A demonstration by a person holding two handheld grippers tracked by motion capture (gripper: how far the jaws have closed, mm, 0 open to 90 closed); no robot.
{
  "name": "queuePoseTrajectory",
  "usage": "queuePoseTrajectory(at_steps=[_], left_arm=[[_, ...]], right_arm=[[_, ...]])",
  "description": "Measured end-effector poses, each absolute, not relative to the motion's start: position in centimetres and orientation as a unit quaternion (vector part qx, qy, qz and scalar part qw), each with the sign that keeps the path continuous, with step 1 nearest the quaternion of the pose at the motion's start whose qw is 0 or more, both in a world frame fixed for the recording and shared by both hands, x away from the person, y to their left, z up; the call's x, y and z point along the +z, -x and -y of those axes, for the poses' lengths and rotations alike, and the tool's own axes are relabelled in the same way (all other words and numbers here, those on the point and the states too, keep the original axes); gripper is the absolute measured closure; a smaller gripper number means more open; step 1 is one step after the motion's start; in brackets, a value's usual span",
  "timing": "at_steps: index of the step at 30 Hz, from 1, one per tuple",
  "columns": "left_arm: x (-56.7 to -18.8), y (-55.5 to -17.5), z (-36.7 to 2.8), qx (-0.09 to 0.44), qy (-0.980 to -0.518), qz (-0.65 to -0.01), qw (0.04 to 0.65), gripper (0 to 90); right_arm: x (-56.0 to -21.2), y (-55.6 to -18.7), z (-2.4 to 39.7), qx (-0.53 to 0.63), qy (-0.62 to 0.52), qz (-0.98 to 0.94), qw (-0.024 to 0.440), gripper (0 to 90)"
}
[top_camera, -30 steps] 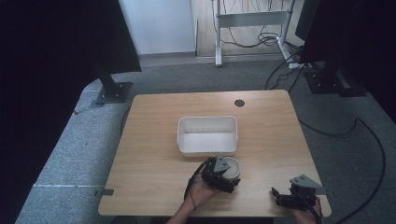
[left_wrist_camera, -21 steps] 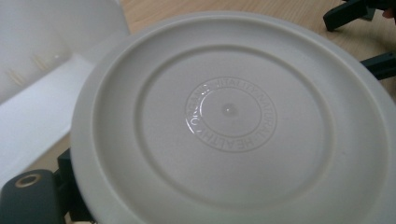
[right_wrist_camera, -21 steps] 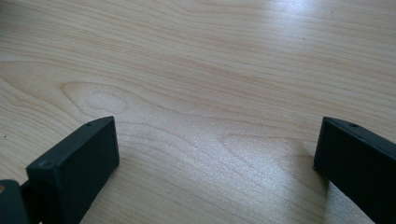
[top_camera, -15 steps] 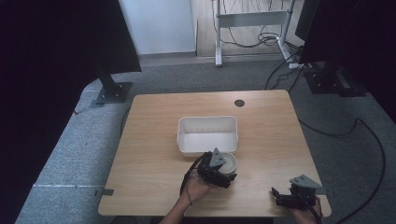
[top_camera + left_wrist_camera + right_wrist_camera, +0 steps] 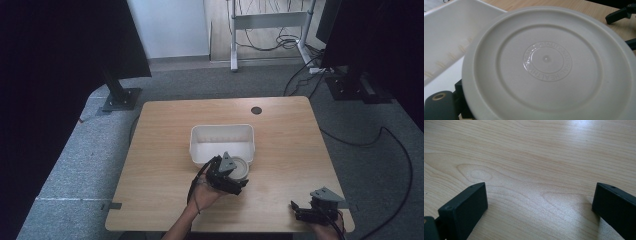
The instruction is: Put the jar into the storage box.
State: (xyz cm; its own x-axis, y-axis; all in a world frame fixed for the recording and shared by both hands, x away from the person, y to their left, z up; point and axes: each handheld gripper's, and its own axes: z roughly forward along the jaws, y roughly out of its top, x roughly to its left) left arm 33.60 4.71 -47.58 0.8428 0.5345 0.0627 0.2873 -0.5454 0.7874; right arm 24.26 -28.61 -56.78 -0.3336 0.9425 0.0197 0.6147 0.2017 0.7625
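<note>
- The right gripper (image 5: 316, 207) sits at the near right corner of the table (image 5: 285, 135), close to the person's edge. In the right gripper view its two black fingers (image 5: 464, 206) stand wide apart over bare wood, holding nothing. It seems best left parked there, low and out of the way.
- The left gripper (image 5: 226, 176) is held in the person's left hand (image 5: 207, 192) near the middle of the near half of the table. Its fingers look clamped on the near edge of a round white plate (image 5: 546, 60); only one finger (image 5: 439, 106) peeks out under the rim in the left gripper view, so the grip is judged from the way the plate rides with the gripper.
- The plate is the thing being moved. In the high view it lies against the near rim of the white bin (image 5: 222, 131), overlapping that wall; whether it touches the rim or hangs just above it I cannot tell.
- Its underside, with a raised ring of lettering at the centre, faces the left gripper's camera.
- The step in hand looks like putting the plate into the bin. To do it well, keep the edge grip firm, since a broad smooth plate held at one side can pivot or slip.
- Lift the far edge over the near wall before going forward, then lower it flat onto the bin's floor and only then open the fingers.
- Beyond the bin the table is bare except for a dark round hole (image 5: 256, 110) near the far edge.
</note>
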Motion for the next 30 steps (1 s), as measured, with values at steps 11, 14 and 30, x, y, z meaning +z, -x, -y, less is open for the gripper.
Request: queuePoseTrajectory(at_steps=[11, 14, 30], left_arm=[[-46.2, -35.1, -5.8, 0.158, -0.862, -0.250, 0.412, 10.1], [-45.9, -35.6, -6.1, 0.163, -0.861, -0.253, 0.411, 10.1], [-45.7, -38.2, -7.1, 0.178, -0.852, -0.272, 0.410, 10.1]], right_arm=[[-56.8, -24.3, 28.6, 0.349, -0.528, -0.738, 0.235, 0.0], [-56.8, -24.3, 28.6, 0.349, -0.528, -0.738, 0.235, 0.0], [-56.8, -24.3, 28.6, 0.349, -0.528, -0.738, 0.235, 0.0]])
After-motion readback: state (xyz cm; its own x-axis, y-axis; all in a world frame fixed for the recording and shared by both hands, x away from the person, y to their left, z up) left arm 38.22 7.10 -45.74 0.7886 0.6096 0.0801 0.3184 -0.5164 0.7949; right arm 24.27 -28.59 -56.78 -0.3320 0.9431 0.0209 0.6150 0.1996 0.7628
